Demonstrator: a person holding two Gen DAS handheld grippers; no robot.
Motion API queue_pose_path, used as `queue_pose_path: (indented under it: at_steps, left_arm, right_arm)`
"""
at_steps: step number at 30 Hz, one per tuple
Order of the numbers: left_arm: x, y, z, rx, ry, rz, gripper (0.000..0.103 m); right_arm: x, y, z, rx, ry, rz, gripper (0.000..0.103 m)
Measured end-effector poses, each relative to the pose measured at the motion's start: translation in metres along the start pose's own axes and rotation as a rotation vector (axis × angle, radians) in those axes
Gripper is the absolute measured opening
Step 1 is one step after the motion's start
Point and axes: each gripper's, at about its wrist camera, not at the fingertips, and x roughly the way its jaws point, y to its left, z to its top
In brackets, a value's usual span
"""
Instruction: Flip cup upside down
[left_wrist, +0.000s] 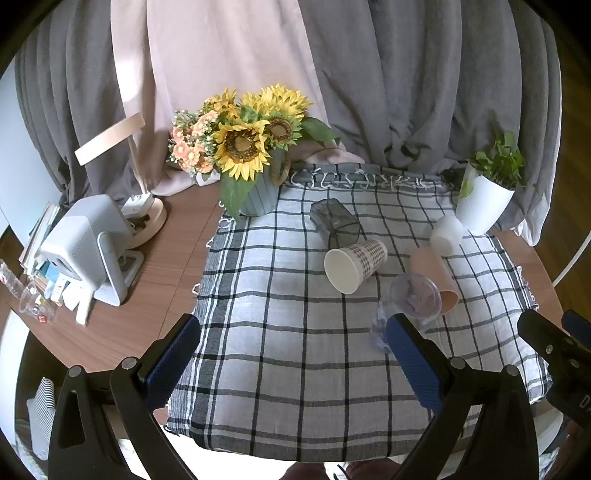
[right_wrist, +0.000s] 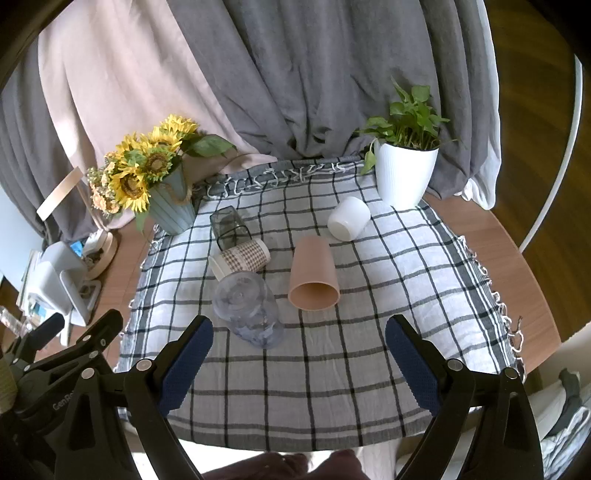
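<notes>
Several cups lie on their sides on a checked cloth (right_wrist: 332, 362). A peach cup (right_wrist: 314, 275) lies with its mouth toward me, just ahead of my right gripper (right_wrist: 299, 332), which is open and empty. A clear plastic cup (right_wrist: 249, 312) lies left of it, near the left finger. A patterned paper cup (right_wrist: 242, 258), a dark glass cup (right_wrist: 229, 227) and a white cup (right_wrist: 349, 218) lie farther back. My left gripper (left_wrist: 291, 336) is open and empty above the cloth (left_wrist: 277, 369); the clear cup (left_wrist: 410, 306), peach cup (left_wrist: 434, 273) and paper cup (left_wrist: 354, 264) lie ahead to its right.
A sunflower pot (right_wrist: 173, 206) stands at the cloth's back left and a white plant pot (right_wrist: 404, 173) at the back right. A white device (left_wrist: 88, 251), a lamp base (left_wrist: 147, 218) and small clutter sit on the wooden table at left. Grey curtains hang behind.
</notes>
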Motion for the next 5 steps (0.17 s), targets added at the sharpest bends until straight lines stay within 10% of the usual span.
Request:
queue_pose_path:
  at_steps: [5]
  left_arm:
    - [0.0019, -0.0018, -0.0005, -0.002, 0.007, 0.0, 0.103]
  right_arm:
    - [0.0025, -0.0005, -0.0007, -0.004, 0.007, 0.0, 0.095]
